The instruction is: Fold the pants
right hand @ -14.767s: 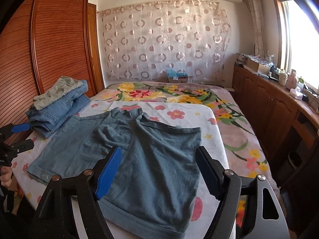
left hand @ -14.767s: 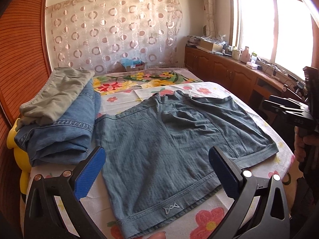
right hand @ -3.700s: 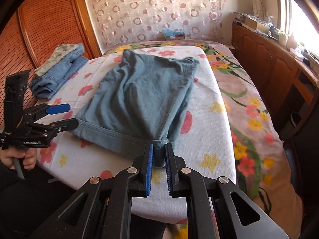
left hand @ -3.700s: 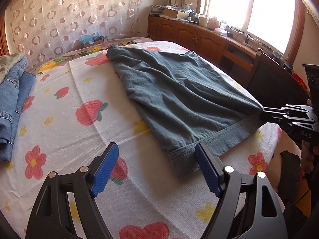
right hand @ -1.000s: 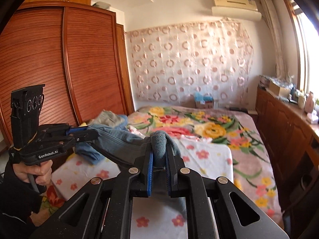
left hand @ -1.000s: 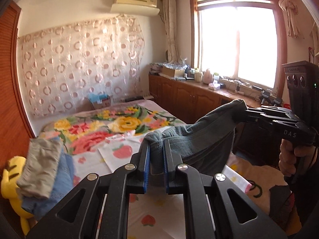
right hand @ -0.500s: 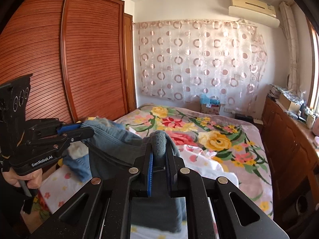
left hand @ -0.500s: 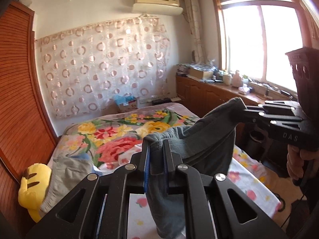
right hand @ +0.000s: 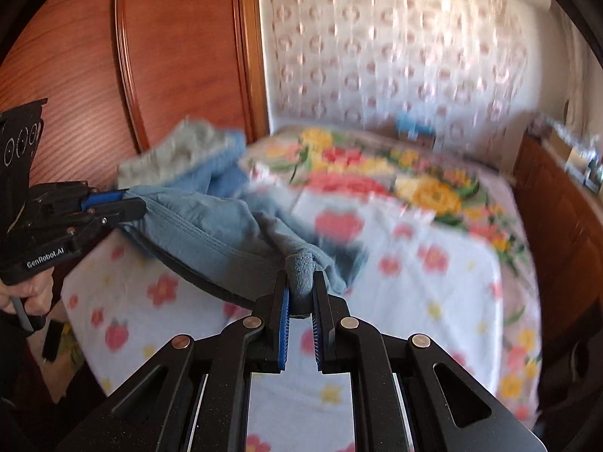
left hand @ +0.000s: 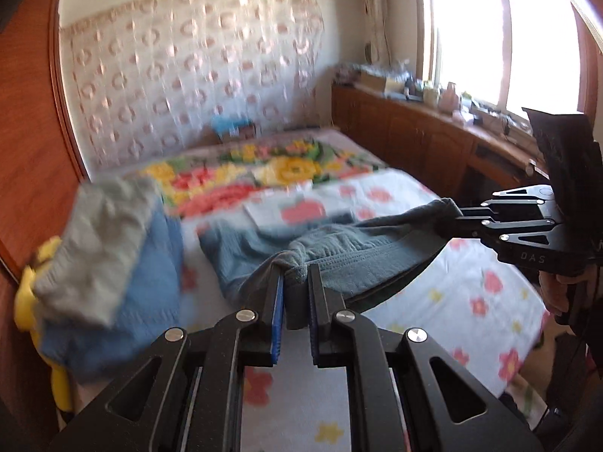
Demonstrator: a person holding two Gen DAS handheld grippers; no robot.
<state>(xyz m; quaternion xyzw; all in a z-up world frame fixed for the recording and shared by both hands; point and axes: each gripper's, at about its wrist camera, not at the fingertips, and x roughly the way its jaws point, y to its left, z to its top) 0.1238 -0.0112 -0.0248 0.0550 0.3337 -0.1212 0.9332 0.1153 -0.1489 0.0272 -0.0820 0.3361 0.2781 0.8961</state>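
Blue-grey denim pants (left hand: pixel 339 256) sag between the left hand-held gripper (left hand: pixel 296 286) and the right hand-held gripper (right hand: pixel 301 286), each clamped on a bunched edge; their bodies read "GenRobot.AI" and "DAS".

The pants (left hand: pixel 339 260) are coloured a faded grey-blue. The bed (left hand: pixel 471 286) is covered in white printed with red and yellow flowers. The curtain (right hand: pixel 395 60) is patterned with pinkish rings.
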